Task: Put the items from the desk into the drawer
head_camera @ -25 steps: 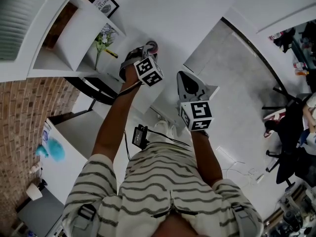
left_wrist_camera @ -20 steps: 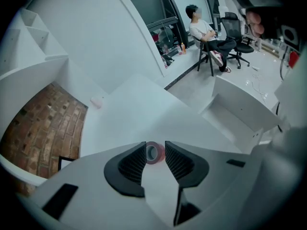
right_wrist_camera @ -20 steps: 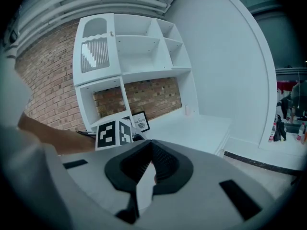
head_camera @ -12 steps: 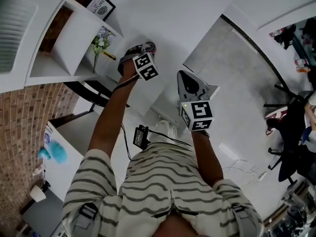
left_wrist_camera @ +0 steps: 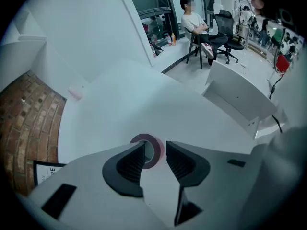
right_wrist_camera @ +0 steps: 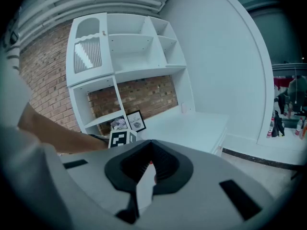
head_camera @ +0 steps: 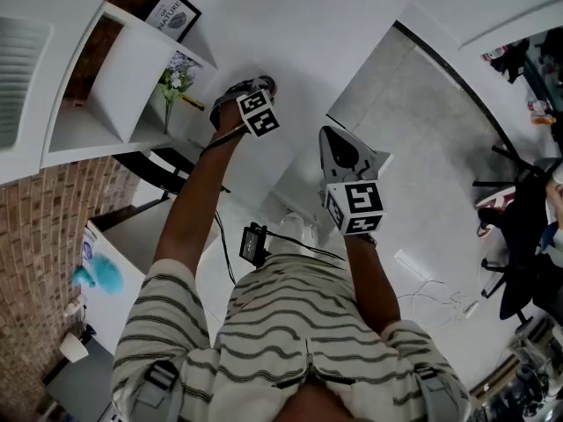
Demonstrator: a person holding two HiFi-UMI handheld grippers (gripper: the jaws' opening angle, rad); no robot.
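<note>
Tape roll (left_wrist_camera: 158,147) – pink, lying flat on the white desk (left_wrist_camera: 120,95) with its hole facing up. It sits directly below and just beyond the tips of my left gripper (left_wrist_camera: 154,150), which points steeply down at it. Those jaws have just been opening and stand apart, pressing on nothing. The ring lies slightly toward the left jaw, which covers its near-left edge, while the right wall shows in the gap. Being round, it offers no long axis to match, so I judge the descent should put one finger inside the hole and one outside the wall. My right gripper (right_wrist_camera: 151,143) – jaws together, empty – hangs well back, the farther hand.
</note>
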